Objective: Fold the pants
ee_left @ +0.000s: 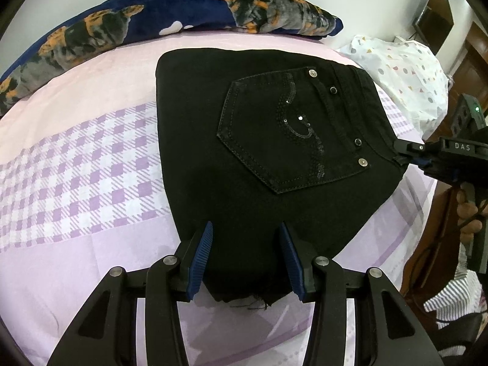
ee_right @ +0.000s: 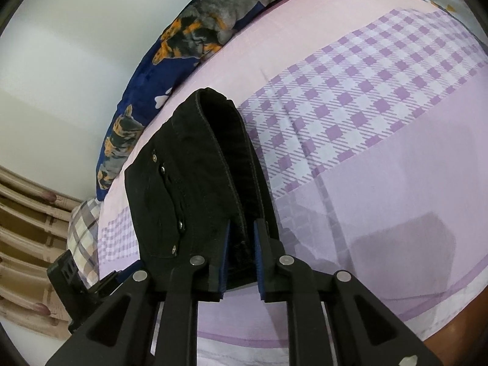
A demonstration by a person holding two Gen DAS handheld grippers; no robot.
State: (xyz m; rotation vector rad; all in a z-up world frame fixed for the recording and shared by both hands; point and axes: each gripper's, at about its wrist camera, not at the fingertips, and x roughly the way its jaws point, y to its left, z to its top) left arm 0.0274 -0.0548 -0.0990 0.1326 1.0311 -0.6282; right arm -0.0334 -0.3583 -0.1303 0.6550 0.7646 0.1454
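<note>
Left wrist: pants (ee_left: 268,140) pocket; right: waistband edge.

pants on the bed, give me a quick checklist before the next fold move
1. pants folded into a compact stack with the back pocket up: ok.
2. Stack lies on the bedsheet, clear of the blue pillow: ok.
3. left gripper has a hold on the frayed near edge: not ok, its blue pads stand apart with cloth between them.
4. right gripper has the waistband end: cannot tell, cloth sits between its pads with a small gap showing.
5. Layers line up at the edges: cannot tell, the underside is hidden.
6. Room on the sheet to fold further: ok.
</note>
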